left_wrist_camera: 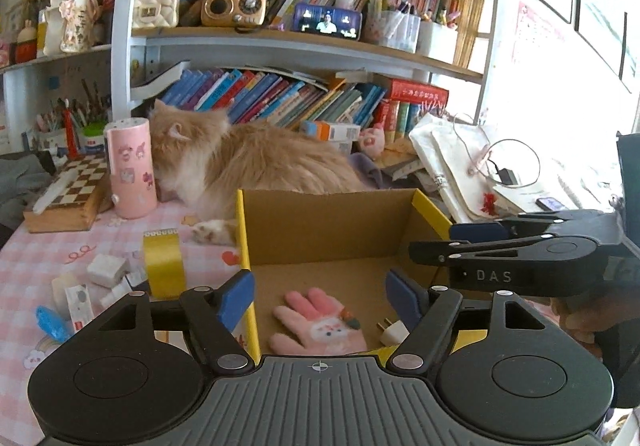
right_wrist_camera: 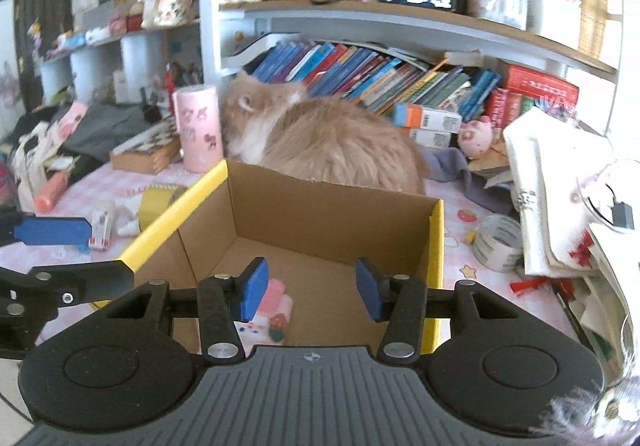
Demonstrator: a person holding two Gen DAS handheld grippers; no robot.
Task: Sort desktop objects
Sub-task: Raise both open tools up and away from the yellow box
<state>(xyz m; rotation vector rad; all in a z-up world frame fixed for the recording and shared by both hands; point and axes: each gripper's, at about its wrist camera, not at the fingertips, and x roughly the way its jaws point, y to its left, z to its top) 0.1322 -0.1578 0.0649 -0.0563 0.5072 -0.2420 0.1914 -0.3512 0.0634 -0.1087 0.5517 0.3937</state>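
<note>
Left wrist view: left gripper and right gripper, jaws parted and empty, over the cardboard box, whose floor holds a pink glove and a half-hidden white plug.

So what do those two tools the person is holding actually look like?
Both match: the left tool and right tool have black linkage arms with silver rivets, blue rectangular fingertips and a ribbed grey base with two round black discs. White "DAS" lettering marks the right one's side.

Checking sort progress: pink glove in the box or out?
In. The pink glove lies flat on the cardboard box floor beside a white plug.
</note>
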